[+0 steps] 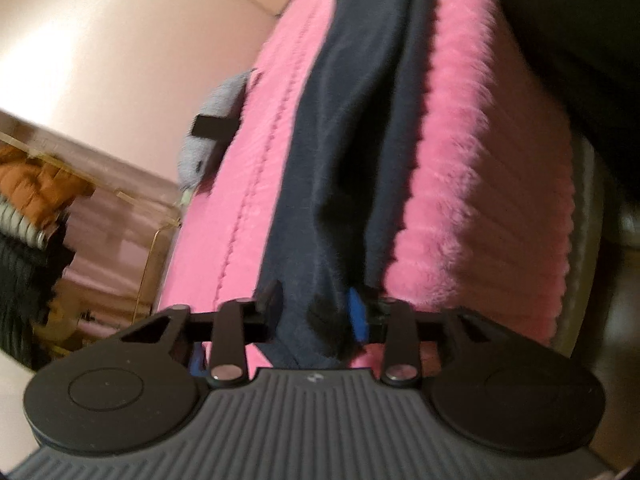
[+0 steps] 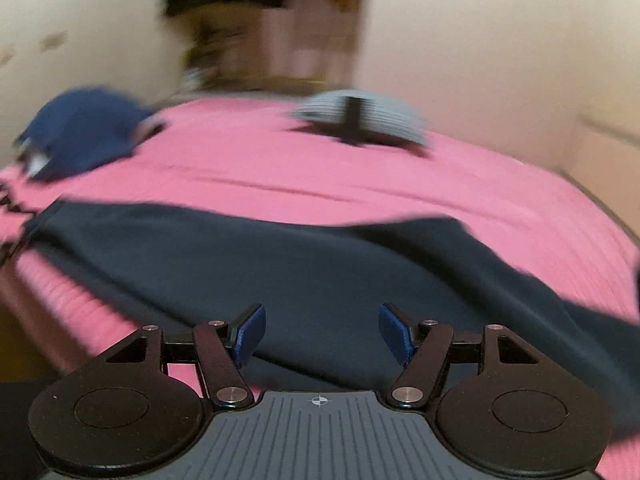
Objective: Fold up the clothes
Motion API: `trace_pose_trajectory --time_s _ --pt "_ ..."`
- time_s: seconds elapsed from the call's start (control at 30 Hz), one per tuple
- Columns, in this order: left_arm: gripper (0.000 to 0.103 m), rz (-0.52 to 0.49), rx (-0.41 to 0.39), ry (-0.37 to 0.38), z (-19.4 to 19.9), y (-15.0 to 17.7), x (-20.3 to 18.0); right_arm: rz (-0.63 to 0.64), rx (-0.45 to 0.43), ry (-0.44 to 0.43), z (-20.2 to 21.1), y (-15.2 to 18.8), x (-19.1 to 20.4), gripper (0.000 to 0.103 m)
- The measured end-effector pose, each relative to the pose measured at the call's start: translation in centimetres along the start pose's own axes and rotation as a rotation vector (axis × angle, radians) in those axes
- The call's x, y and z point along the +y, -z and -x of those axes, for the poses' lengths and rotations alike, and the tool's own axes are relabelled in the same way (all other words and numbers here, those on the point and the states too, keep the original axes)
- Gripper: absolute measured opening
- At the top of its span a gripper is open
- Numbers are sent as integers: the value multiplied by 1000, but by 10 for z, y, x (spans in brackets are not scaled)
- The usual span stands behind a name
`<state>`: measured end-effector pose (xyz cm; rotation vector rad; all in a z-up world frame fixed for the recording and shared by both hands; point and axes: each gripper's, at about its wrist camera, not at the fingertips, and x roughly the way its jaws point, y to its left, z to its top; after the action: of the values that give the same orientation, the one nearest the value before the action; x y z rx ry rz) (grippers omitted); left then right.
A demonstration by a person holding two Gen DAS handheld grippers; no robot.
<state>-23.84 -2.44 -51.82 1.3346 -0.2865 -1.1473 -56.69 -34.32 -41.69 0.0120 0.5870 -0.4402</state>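
A pink ribbed fleece blanket (image 2: 360, 168) covers the bed, which stands against pale walls with a rack of hanging clothes (image 1: 28, 208) beyond; a folded grey garment (image 2: 360, 116) and a crumpled blue one (image 2: 80, 132) lie at the far side. The dark navy garment (image 2: 280, 264) stretches across the blanket. The left gripper (image 1: 320, 312) has navy cloth bunched between its fingers, while the right gripper (image 2: 322, 332) hovers just above the fabric, jaws wide apart and empty.
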Motion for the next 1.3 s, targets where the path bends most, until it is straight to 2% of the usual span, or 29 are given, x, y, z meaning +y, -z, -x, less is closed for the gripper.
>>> trace_pose_trajectory --time_s 0.03,0.07,0.1,0.17,0.3,0.47,0.6,0.73,0.77,0.83,0.9,1.0,1.03,1.13,1.23,1.3 --pt "6 -34 -17 -48 1 1 0 35 4 -20 -7 -4 11 66" --pt "6 -60 -35 -129 5 3 2 63 6 -34 -12 -9 21 66" --pt "6 -58 -36 -175 8 6 6 72 2 -42 -15 -12 26 66" --pt "5 -27 -23 -221 13 13 13 85 -10 -56 -20 -18 33 66" --pt "5 -63 7 -105 4 27 -12 45 34 -83 -35 -12 39 66" --pt "6 6 13 -47 10 28 -12 59 65 -101 -30 -11 54 66" --pt "13 54 45 -14 17 28 0 44 84 -89 -28 -9 55 66" --pt "15 216 132 1 24 42 26 48 71 -105 -27 -15 62 66" --pt "15 296 147 9 25 46 38 56 65 -115 -29 -17 65 68" --pt "16 490 150 22 28 54 66 70 48 -140 -32 -21 74 88" --pt "22 706 134 56 24 62 97 82 33 -168 -37 -25 82 89" --pt "24 981 102 157 5 74 132 83 32 -214 -49 -30 92 89" --pt "24 1044 92 189 -4 76 142 84 32 -225 -52 -31 95 89" --pt "24 1131 82 321 -34 76 151 95 35 -234 -60 -31 102 89" --pt "25 1091 128 426 -59 68 141 84 50 -226 -64 -27 101 89" --pt "28 1055 163 434 -66 66 133 77 59 -220 -67 -24 101 89"
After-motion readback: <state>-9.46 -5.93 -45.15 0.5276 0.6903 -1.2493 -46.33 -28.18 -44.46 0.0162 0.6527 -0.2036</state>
